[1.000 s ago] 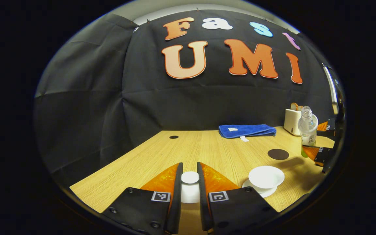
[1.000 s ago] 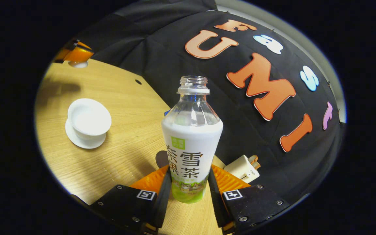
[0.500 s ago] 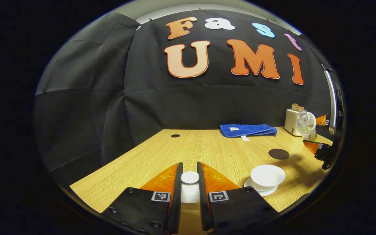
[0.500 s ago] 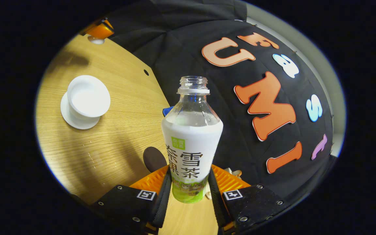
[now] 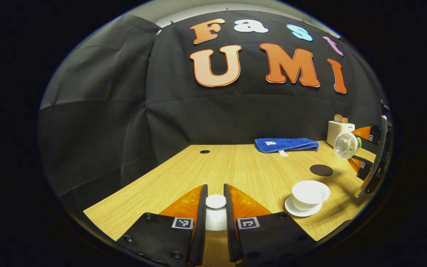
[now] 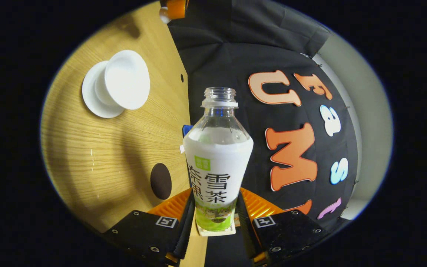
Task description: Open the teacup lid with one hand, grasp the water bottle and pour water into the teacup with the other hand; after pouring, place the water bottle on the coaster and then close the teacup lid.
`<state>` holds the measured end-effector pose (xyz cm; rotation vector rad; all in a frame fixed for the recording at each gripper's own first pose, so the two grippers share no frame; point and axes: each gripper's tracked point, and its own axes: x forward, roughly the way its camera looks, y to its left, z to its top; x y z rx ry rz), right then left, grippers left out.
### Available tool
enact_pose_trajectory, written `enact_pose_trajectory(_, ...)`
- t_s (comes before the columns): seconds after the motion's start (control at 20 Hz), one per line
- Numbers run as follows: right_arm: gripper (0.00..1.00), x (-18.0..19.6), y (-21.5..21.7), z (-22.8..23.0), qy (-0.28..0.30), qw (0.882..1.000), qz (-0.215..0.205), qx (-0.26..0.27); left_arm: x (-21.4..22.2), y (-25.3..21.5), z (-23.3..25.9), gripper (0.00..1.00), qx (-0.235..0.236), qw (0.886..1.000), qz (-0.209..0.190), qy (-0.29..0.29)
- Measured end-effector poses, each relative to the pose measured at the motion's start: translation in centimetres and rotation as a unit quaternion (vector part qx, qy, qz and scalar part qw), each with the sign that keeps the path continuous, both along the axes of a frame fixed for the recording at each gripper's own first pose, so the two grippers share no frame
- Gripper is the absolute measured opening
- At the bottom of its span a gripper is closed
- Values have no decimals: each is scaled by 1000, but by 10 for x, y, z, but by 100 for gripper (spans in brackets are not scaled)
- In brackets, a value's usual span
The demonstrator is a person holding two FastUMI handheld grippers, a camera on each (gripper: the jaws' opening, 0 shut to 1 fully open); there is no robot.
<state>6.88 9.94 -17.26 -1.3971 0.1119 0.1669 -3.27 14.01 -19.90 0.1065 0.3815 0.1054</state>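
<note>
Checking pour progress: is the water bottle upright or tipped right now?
Tipped. In the left gripper view the water bottle lies sideways, its open mouth toward the camera, above the table.

A recording booth — black cloth wall [image 5: 98,122] behind a bare wooden table [image 5: 235,167].

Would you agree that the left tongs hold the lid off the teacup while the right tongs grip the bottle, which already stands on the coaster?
Not quite. The bottle is not on the coaster: in the left gripper view the right tongs hold it tipped in the air, mouth toward the camera, and the coaster lies bare. The rest holds: the left tongs grip the lid, and the teacup is open.
</note>
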Motion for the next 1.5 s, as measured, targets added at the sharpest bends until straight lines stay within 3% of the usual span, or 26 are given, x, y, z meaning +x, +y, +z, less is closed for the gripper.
enact_pose_trajectory(0.35,60,5,11,5,-38,997,32,-67,-5,3,-2,25,1,1000,1,2)
enact_pose_trajectory(0.55,60,8,20,13,-67,991,54,-101,-6,4,-5,29,-1,1000,3,5)
enact_pose_trajectory(0.6,64,9,22,15,-75,989,59,-109,-6,4,-4,29,-1,1000,4,5)
enact_pose_trajectory(0.65,60,10,23,17,-81,988,63,-116,-8,6,-3,29,0,1000,4,5)
enact_pose_trajectory(0.7,57,10,24,18,-84,987,66,-120,-7,6,-2,29,0,1000,4,4)
enact_pose_trajectory(0.9,63,11,26,21,-97,984,77,-131,-6,8,-1,29,2,1000,6,3)
enact_pose_trajectory(1.0,60,11,28,23,-104,982,81,-135,-7,7,-1,25,2,1000,5,3)
enact_pose_trajectory(1.2,60,12,29,25,-116,979,86,-143,-8,8,0,25,2,1000,5,2)
enact_pose_trajectory(1.25,60,11,30,24,-115,979,88,-145,-10,8,0,29,1,1000,5,2)
enact_pose_trajectory(1.45,60,13,31,29,-123,972,105,-172,-11,3,1,25,-2,1000,1,3)
enact_pose_trajectory(1.5,63,14,30,30,-125,971,107,-176,-11,3,0,29,-2,1000,1,3)
